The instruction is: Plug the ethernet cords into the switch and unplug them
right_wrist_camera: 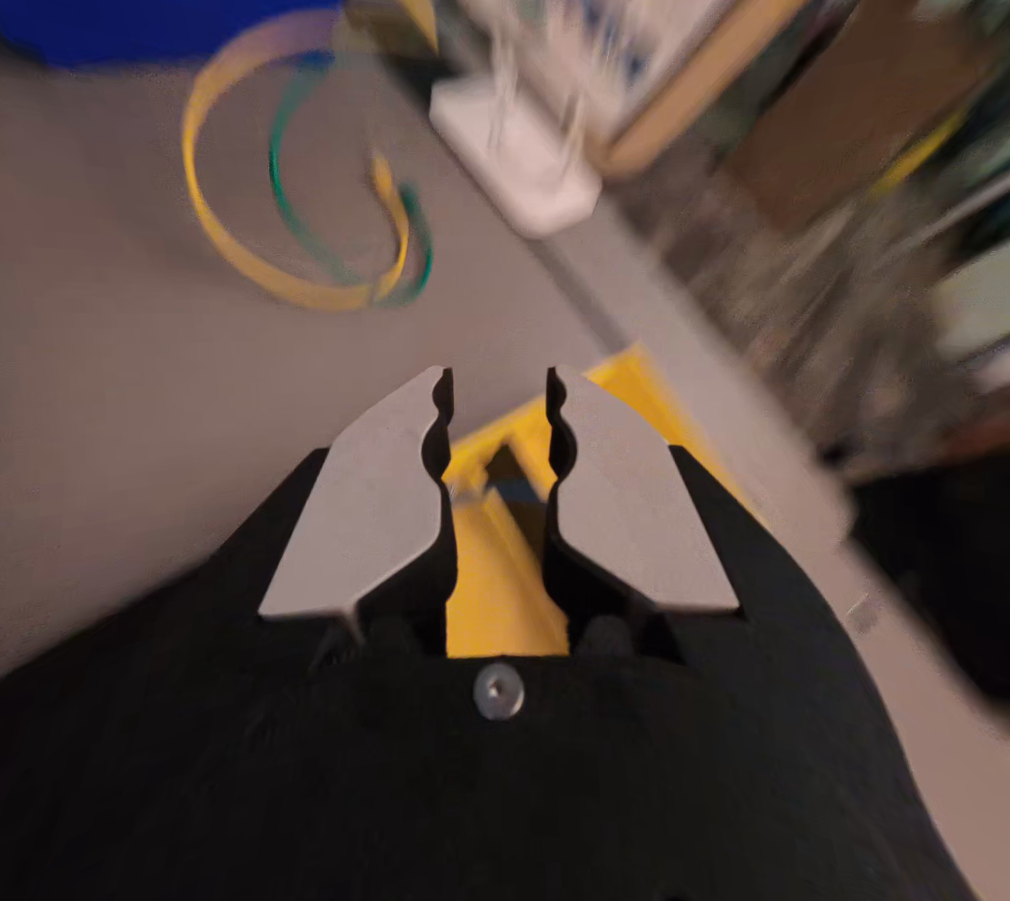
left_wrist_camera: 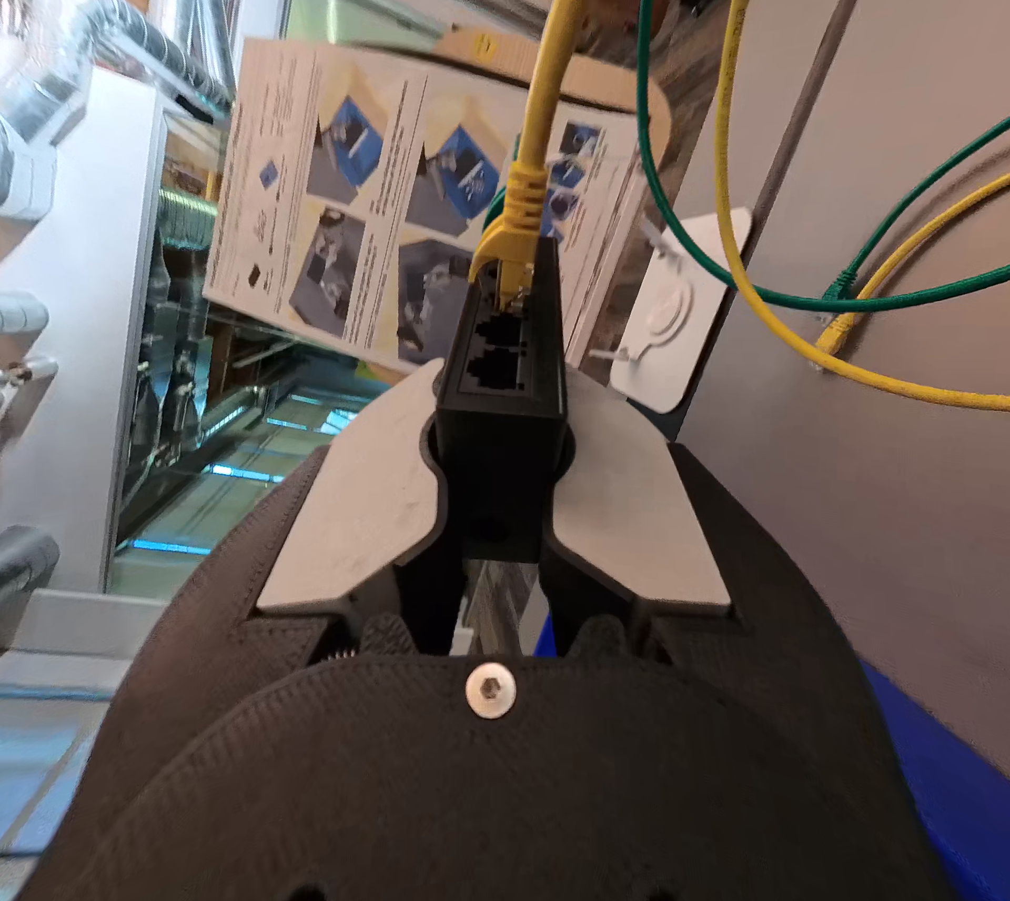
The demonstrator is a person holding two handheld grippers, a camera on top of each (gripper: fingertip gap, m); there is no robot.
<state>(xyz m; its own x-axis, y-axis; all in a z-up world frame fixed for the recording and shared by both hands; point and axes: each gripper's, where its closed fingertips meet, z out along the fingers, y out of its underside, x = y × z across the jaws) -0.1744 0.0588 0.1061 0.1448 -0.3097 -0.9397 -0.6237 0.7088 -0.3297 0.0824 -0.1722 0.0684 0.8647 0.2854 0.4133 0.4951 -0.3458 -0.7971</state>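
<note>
A small black plastic box-shaped network switch (left_wrist_camera: 505, 415) stands on end in mid-air, lifted off the grey tabletop, its port face turned to the left wrist camera. Two empty square ports show, stacked near to far. In the farthest port sits the yellow moulded plug (left_wrist_camera: 511, 240) of a yellow round ethernet cord (left_wrist_camera: 552, 54), which runs up and away out of view. To the right, on the table, a thin green ethernet cord (left_wrist_camera: 902, 213) and a second yellow ethernet cord (left_wrist_camera: 735, 197) lie in loose loops, their plugs free and side by side. The right wrist view shows these loops only as blurs.
</note>
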